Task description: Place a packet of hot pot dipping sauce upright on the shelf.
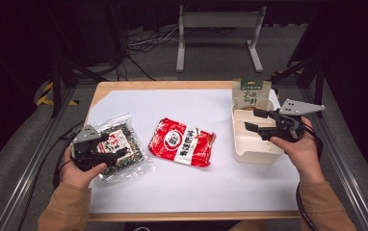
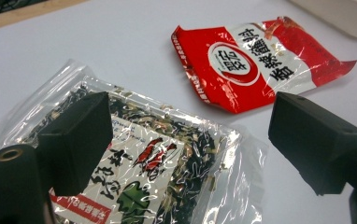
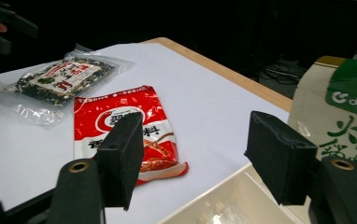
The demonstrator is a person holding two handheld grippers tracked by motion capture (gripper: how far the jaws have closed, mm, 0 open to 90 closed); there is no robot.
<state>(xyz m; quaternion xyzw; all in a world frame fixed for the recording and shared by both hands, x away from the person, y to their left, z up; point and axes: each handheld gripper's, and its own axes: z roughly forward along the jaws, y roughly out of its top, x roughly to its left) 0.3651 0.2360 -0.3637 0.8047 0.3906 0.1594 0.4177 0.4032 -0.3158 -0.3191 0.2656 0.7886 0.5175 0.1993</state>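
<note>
A clear bag of dark dried flakes with a red-and-white label (image 1: 124,139) lies at the table's left. My left gripper (image 1: 116,147) hovers just over it, open, with the bag (image 2: 167,168) lying below and between the spread jaws (image 2: 190,140). A red-and-white snack packet (image 1: 182,142) lies flat in the middle, apart from both grippers (image 2: 256,60) (image 3: 116,109). My right gripper (image 1: 252,119) is open over a white divided tray (image 1: 256,153). Nothing sits between its jaws (image 3: 200,158). A beige pouch with green print (image 1: 251,94) stands at the tray's far end (image 3: 345,116).
A white sheet (image 1: 196,183) covers the wooden table; the wood edge (image 1: 163,85) shows at the back. Metal frame rails run along both sides. A stand (image 1: 218,29) and cables lie on the floor behind. The clear bag (image 3: 64,77) and the tray's rim (image 3: 218,198) show in the right gripper view.
</note>
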